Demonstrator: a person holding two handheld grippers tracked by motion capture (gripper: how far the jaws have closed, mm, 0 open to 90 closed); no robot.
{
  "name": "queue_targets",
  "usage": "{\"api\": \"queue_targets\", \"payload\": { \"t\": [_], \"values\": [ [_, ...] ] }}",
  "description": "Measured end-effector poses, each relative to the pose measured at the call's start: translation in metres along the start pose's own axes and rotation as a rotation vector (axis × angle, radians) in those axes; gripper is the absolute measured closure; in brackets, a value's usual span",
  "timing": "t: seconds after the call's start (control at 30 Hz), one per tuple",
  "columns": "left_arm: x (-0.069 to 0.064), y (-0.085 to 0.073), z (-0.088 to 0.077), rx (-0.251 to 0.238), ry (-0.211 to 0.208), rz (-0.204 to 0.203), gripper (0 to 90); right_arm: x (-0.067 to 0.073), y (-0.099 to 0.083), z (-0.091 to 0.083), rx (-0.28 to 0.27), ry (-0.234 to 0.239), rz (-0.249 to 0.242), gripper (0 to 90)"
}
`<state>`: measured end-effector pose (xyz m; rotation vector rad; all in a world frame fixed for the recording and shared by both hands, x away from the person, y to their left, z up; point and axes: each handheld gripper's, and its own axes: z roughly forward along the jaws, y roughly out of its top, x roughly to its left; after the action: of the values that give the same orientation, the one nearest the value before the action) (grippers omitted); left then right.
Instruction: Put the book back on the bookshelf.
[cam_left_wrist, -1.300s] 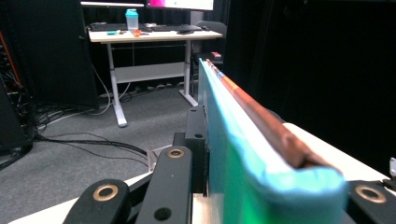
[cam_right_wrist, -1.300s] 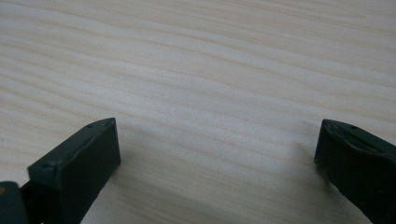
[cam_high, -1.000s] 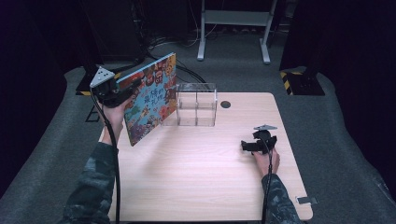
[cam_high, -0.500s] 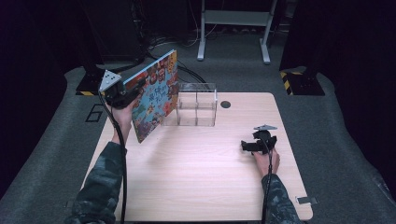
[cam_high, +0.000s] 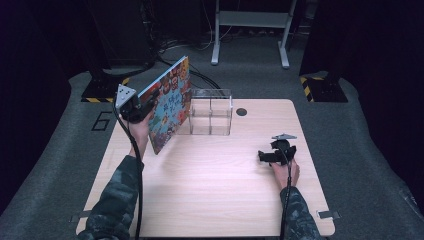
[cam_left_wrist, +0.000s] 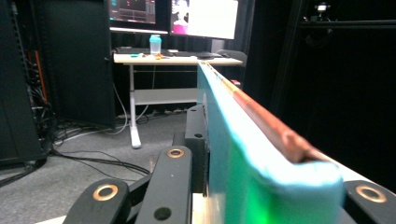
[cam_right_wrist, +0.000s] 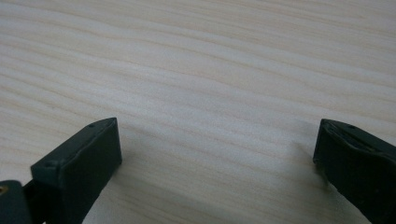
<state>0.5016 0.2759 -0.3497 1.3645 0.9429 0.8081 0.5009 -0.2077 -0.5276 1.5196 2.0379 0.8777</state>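
While the person's forearms in camouflage sleeves (cam_high: 116, 200) come in from the near edge, the right gripper (cam_high: 272, 155) rests low on the pale wooden worktop (cam_high: 215, 190), at its right side, with its jaws standing wide apart and nothing between them; in the right gripper view there is bare wood grain between the two black jaws. Farther back on the left, the left gripper (cam_high: 142, 107) is closed tightly on a thin picture book with a colourful cartoon cover and a turquoise back (cam_high: 169, 102). This book is held on edge, tilted, above the left rear part of the worktop. Just beside it, to the right, stands a clear plastic box with compartments (cam_high: 210, 112).
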Motion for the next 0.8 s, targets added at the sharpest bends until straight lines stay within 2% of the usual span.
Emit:
{"api": "queue_targets", "payload": {
  "t": [0.63,0.8],
  "values": [
    [-0.007,-0.024,0.007,-0.058,0.030,0.000,79.7,0.001,0.000,0.000,-0.002,-0.003,0.001,1.0],
    [-0.007,-0.029,0.008,-0.054,0.034,0.004,79.7,0.001,0.000,0.000,-0.003,-0.003,0.000,1.2]
  ]
}}
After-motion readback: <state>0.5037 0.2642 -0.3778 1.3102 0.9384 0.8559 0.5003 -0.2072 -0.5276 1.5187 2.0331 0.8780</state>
